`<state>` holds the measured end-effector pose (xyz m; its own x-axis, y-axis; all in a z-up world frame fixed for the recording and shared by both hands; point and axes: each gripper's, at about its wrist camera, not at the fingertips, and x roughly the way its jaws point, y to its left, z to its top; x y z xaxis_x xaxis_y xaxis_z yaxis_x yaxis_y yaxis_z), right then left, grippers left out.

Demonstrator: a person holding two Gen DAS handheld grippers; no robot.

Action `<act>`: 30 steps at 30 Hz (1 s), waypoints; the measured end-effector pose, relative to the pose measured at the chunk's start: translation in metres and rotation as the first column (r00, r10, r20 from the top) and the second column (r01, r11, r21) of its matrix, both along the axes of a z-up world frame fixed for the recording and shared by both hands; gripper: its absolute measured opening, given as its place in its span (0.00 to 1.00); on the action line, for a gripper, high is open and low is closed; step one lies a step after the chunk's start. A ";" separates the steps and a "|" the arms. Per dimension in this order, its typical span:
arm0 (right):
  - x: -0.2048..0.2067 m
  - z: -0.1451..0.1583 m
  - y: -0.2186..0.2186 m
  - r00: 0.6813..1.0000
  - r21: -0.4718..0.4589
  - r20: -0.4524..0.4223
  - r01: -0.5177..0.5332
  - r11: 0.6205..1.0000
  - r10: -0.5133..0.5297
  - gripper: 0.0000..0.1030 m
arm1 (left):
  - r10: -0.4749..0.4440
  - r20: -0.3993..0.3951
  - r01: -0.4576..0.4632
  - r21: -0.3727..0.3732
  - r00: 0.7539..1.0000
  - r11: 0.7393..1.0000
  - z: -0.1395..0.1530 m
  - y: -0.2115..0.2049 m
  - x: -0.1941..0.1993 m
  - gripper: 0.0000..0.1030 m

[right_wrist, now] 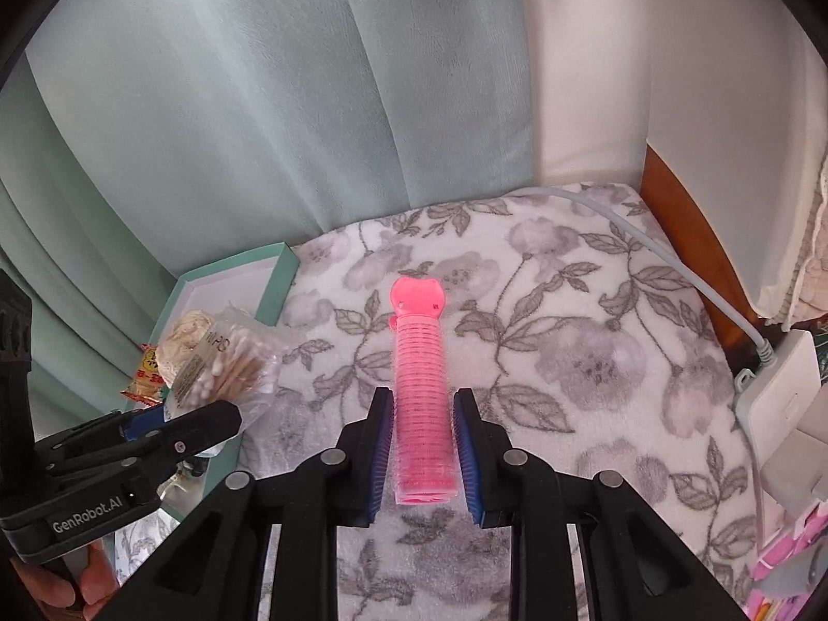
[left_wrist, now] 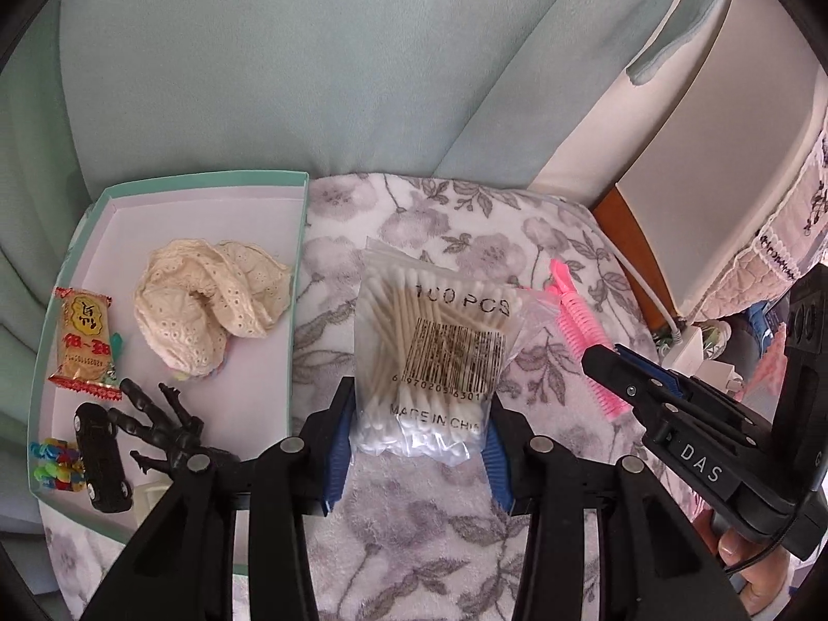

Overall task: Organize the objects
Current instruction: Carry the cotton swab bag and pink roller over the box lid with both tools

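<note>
1. Mint-green cardboard box [left_wrist: 297, 238], at the left of the left wrist frame, is seen holding a lace cloth [left_wrist: 207, 305], a snack packet [left_wrist: 85, 341] and small toys.
2. At centre, the cotton swab bag [left_wrist: 440, 357] is flanked by the left gripper [left_wrist: 416, 445], fingers wide, touching its edges; closing should be low and gentle.
3. Rightward, the pink hair roller [right_wrist: 422, 403] lies between the right gripper [right_wrist: 424, 458], fingers narrowly apart; a mid-length squeeze seems best.
</note>
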<state>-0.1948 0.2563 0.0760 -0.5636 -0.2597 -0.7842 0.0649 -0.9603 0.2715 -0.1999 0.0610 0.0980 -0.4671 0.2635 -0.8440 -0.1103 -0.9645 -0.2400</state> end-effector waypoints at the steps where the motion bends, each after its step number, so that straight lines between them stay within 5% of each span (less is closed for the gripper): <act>1: 0.003 0.003 -0.002 1.000 0.000 -0.003 0.001 1.000 -0.001 0.25 | 0.006 -0.006 -0.006 0.004 1.000 1.000 0.003 -0.002 0.004 0.44; 15: 0.031 0.039 -0.047 0.997 0.027 -0.052 -0.049 0.998 0.050 0.25 | 0.168 -0.040 -0.166 0.041 0.985 0.985 0.024 -0.085 0.056 0.44; 30: 0.038 0.053 -0.130 0.980 0.072 -0.074 -0.178 0.981 0.183 0.25 | 0.363 -0.063 -0.358 0.080 0.929 0.930 0.030 -0.197 0.094 0.44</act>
<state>-0.1566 0.1258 0.1290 -0.5734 -0.3130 -0.7572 0.2577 -0.9462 0.1959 -0.1058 -0.1363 0.1277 -0.6027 0.1191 -0.7890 0.2219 -0.9248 -0.3091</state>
